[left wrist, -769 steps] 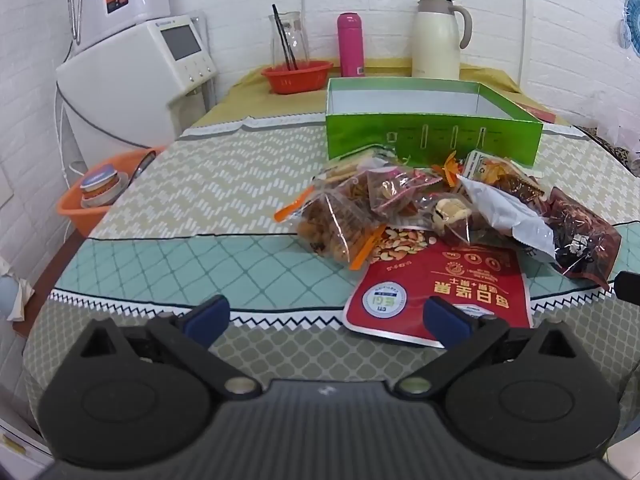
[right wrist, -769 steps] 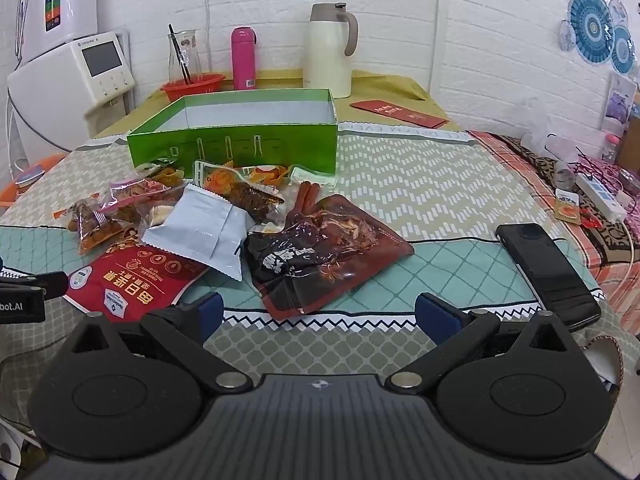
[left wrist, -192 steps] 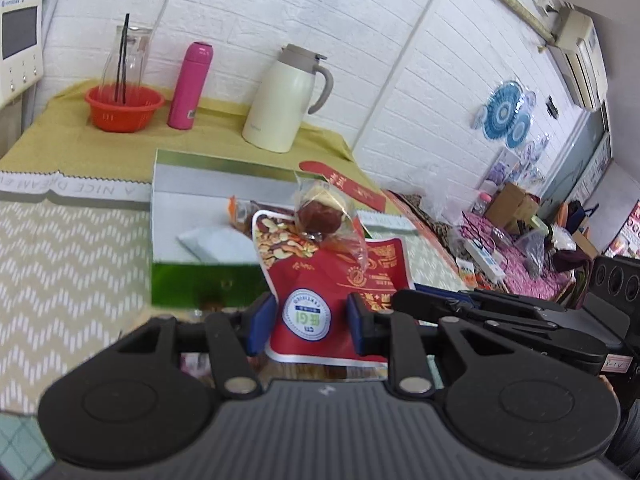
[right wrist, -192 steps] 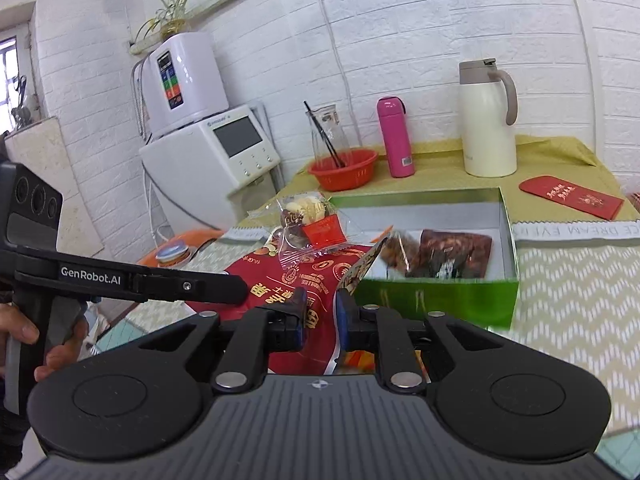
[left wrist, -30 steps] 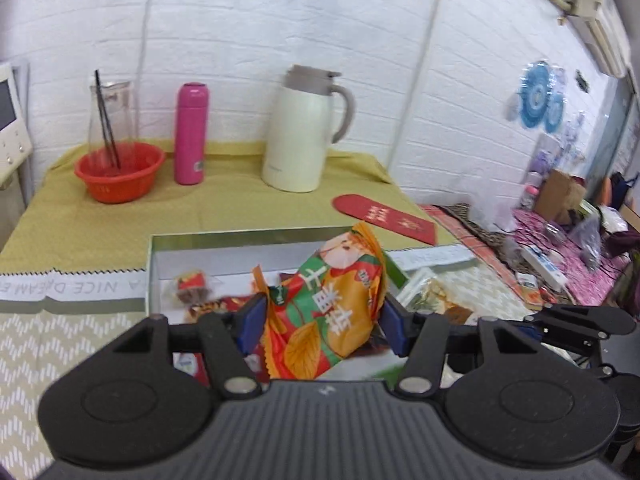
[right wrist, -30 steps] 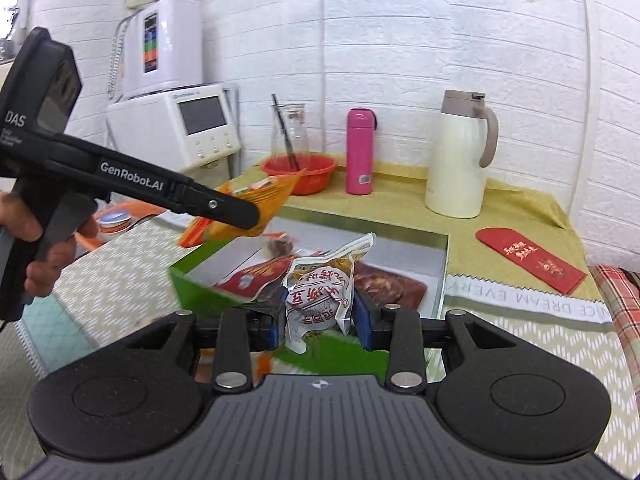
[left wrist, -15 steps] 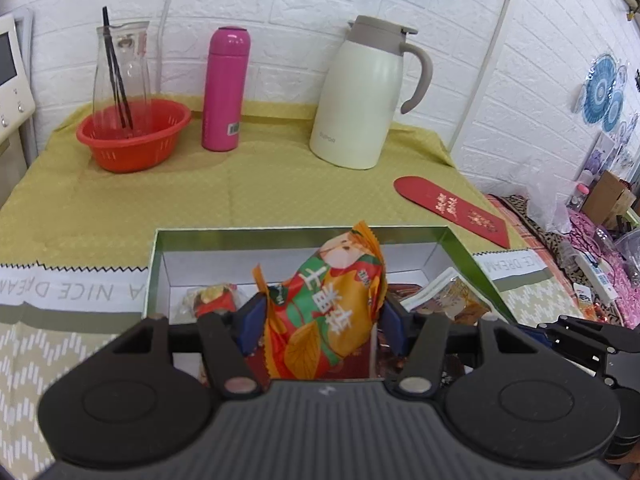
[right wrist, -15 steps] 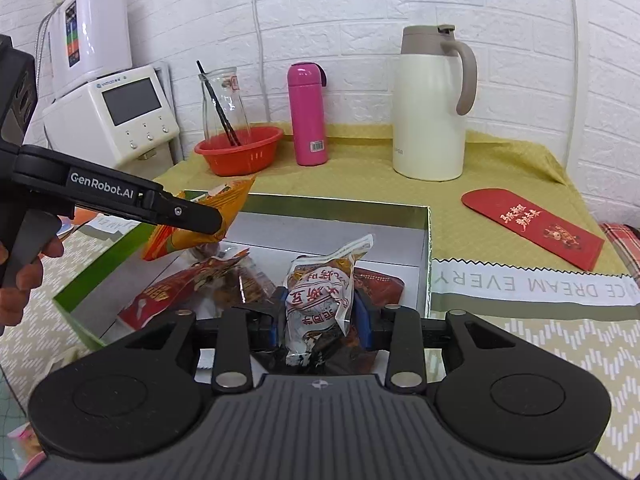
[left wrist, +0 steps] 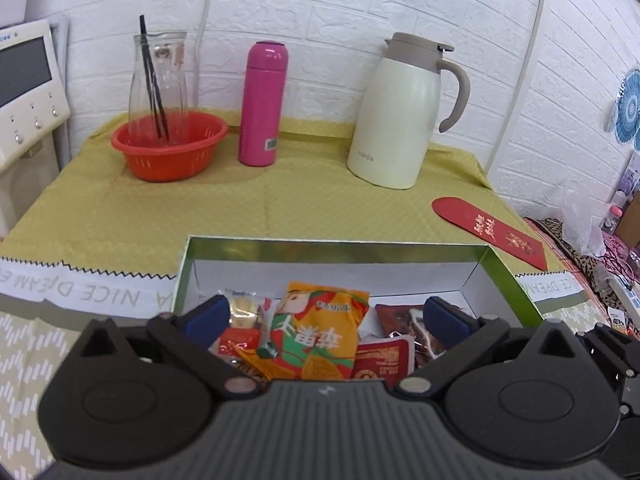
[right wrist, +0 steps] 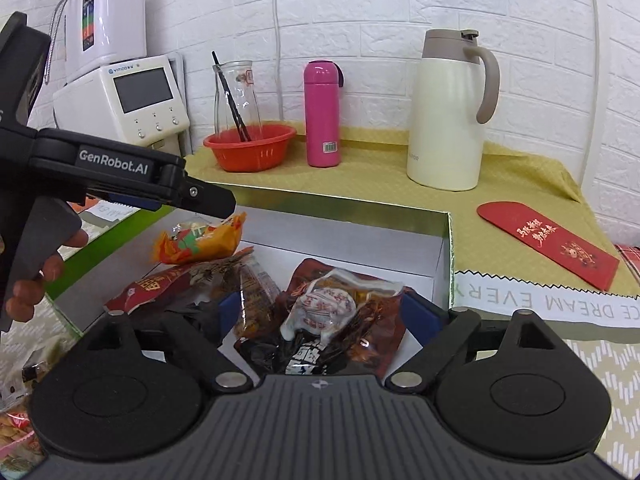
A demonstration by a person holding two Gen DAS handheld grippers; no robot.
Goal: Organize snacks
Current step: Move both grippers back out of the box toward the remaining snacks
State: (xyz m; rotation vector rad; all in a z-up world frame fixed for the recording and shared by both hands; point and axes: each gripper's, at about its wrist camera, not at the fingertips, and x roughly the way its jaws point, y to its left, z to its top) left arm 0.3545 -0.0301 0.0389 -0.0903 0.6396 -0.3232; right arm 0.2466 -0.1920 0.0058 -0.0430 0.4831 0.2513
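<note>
The green box (left wrist: 508, 280) holds several snack packs. My left gripper (left wrist: 326, 316) is open above it, and the orange and green snack bag (left wrist: 320, 332) lies loose in the box between its fingers; the bag also shows in the right wrist view (right wrist: 200, 242). My right gripper (right wrist: 328, 312) is open over the box's right part (right wrist: 448, 248). The clear pack with a white snack (right wrist: 320, 308) lies below it on a dark red bag (right wrist: 360, 344). A red nut bag (right wrist: 180, 284) lies at the box's left.
Behind the box stand an orange basket with a glass jug (left wrist: 168, 144), a pink bottle (left wrist: 262, 100) and a white thermos jug (left wrist: 404, 108) on a yellow cloth. A red envelope (left wrist: 492, 232) lies right. A white appliance (right wrist: 128, 96) stands left. More snacks (right wrist: 16, 436) lie outside the box.
Both grippers have opened. The orange and green bag and the clear pack have dropped from the fingers into the box. Both grippers sit lower over the box.
</note>
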